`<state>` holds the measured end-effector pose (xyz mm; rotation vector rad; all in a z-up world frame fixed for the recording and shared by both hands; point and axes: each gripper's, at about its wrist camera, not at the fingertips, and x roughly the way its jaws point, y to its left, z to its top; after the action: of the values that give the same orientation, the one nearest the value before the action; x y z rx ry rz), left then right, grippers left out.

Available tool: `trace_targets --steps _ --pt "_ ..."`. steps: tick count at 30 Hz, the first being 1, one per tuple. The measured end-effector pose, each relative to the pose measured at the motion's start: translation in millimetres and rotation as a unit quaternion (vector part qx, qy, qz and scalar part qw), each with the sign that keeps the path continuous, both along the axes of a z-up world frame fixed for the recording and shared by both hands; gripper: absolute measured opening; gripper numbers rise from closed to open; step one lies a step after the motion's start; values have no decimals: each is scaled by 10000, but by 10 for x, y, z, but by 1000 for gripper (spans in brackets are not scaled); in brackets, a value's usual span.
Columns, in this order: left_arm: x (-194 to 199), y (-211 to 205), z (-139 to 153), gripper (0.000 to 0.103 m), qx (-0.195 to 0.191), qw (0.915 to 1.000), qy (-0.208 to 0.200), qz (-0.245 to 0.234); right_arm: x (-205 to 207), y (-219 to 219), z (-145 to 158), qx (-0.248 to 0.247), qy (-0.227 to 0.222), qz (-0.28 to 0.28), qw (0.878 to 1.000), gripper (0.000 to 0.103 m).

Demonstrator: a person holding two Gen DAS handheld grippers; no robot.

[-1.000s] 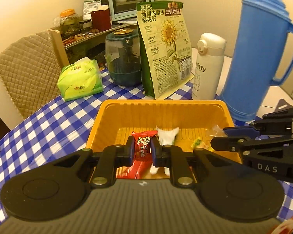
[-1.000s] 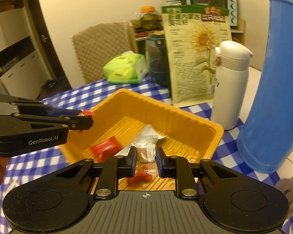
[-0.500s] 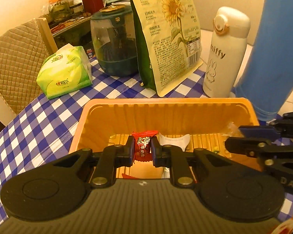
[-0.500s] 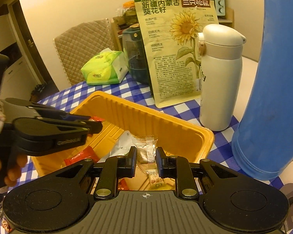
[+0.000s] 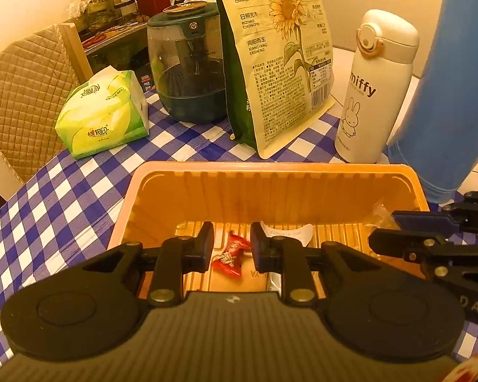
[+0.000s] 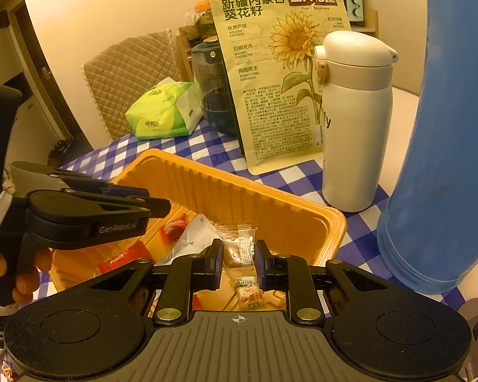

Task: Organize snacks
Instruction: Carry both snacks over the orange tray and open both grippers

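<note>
Over the checked table, the left gripper (image 5: 231, 246) (jaws just parted) has the red candy (image 5: 231, 253) loose between them above the orange tray (image 5: 271, 172), while the right gripper (image 6: 239, 259) pinches a clear packet (image 6: 240, 242).

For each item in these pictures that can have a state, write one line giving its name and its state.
Left gripper: jaws just opened, red candy loose in the tray.
Right gripper: shut on clear-wrapped candy.
Orange tray: holds several snacks.
White flask: upright, lid closed.
Sunflower seed bag: standing.

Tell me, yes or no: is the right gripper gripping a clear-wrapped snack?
Yes, the right gripper pinches a clear-wrapped snack between its fingers above the orange tray.
</note>
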<state>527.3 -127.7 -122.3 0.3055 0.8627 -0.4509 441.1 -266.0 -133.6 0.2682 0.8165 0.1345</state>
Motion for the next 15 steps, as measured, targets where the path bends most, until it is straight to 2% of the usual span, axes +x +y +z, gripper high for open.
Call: trace_targets --steps 6,12,15 --pt "-36 66 44 22 -66 10000 15 47 55 43 -22 -40 35 2 10000 21" --pt "-110 161 85 23 -144 9998 13 129 97 36 -36 103 -39 -218 9997 21" --pt "-160 212 99 28 -184 9997 32 174 124 16 -32 204 -33 -323 9993 22"
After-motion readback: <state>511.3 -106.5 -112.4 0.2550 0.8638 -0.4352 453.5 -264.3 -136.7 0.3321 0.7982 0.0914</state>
